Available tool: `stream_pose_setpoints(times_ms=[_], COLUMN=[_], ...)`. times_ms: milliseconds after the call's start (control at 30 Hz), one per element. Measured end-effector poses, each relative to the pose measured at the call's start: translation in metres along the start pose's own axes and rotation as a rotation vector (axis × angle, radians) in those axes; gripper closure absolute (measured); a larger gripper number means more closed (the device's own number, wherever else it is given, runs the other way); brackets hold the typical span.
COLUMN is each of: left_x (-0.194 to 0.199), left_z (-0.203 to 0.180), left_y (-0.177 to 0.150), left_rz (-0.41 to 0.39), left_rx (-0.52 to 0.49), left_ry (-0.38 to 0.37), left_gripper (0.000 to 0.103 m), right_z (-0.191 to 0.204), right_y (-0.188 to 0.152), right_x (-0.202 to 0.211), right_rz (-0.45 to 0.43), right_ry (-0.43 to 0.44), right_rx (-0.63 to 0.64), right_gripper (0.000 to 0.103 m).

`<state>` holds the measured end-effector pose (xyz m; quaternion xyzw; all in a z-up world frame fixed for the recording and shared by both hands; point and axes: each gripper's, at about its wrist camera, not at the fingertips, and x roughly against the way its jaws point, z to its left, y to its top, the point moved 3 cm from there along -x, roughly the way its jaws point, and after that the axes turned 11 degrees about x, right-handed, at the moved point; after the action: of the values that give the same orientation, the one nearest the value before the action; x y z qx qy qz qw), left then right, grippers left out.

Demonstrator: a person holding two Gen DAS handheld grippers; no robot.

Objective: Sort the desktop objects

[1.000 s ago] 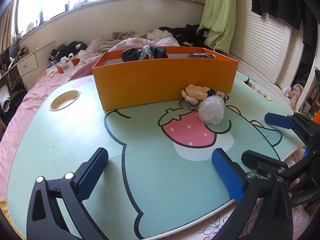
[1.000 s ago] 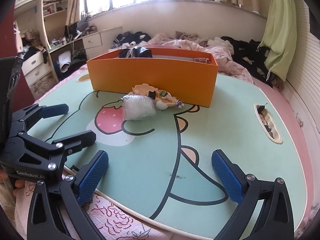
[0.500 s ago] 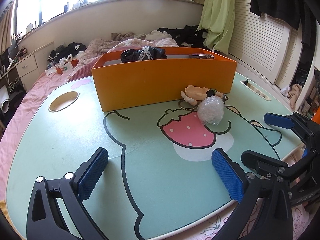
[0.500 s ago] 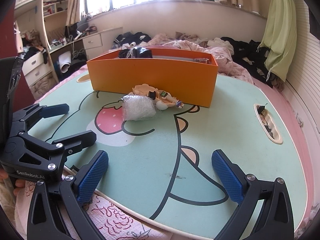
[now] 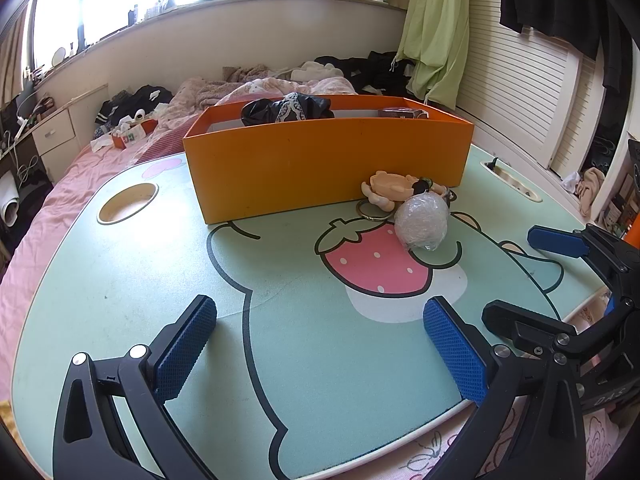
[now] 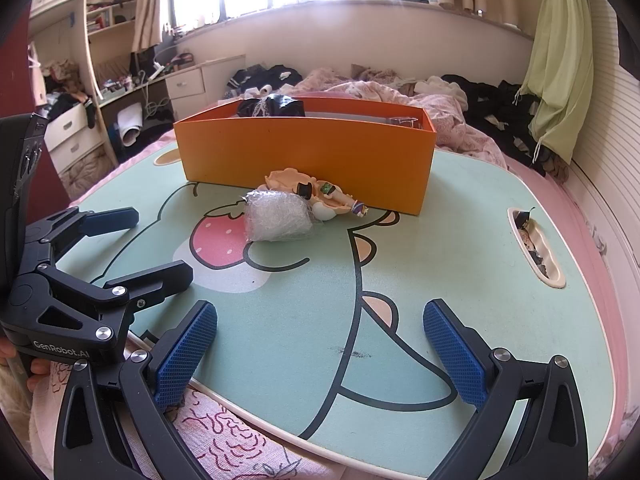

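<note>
1. Orange box [image 5: 328,164], upper centre on the tabletop [image 5: 120,280], already holds some items.
2. Plastic-wrapped bundle [image 6: 278,218] touches the doll figure [image 6: 316,192]; grabbing one could drag the other.
3. Left gripper [image 5: 320,354] and right gripper [image 6: 320,354]: fingers released, empty.

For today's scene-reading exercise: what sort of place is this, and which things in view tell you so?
Most likely a lived-in bedroom. A bed with rumpled pink bedding lies behind the cartoon-printed table, clothes are strewn across it, and a desk with drawers stands under the window.
</note>
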<state>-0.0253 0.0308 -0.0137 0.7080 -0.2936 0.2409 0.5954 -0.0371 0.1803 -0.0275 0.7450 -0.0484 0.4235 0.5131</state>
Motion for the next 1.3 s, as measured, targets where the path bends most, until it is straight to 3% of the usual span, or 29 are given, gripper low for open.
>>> stream_pose_setpoints(times_ms=[933,1033,1200,1300], left_x=[0.000,-0.001,0.000,0.000], left_z=[0.000,0.002,0.002,0.001], left_y=[-0.001,0.000,0.003,0.003], left_rz=[-0.002,-0.004,-0.008,-0.008], left_rx=[0.001,0.012,0.011,0.011], left_ry=[0.000,0.009,0.009,0.009], left_gripper=[0.000,0.000,0.000,0.000], right_z=[0.000,-0.005,-0.017,-0.006], right_y=[0.000,0.012,0.054,0.072], right_x=[0.000,-0.001,0.007,-0.013], right_rz=[0.004,0.015,-0.085,-0.014], right_ry=[0.003,0.031,0.056,0.067], right_rx=[0.002,-0.004,-0.069,-0.024], right_gripper=[0.000,0.001,0.001,0.012])
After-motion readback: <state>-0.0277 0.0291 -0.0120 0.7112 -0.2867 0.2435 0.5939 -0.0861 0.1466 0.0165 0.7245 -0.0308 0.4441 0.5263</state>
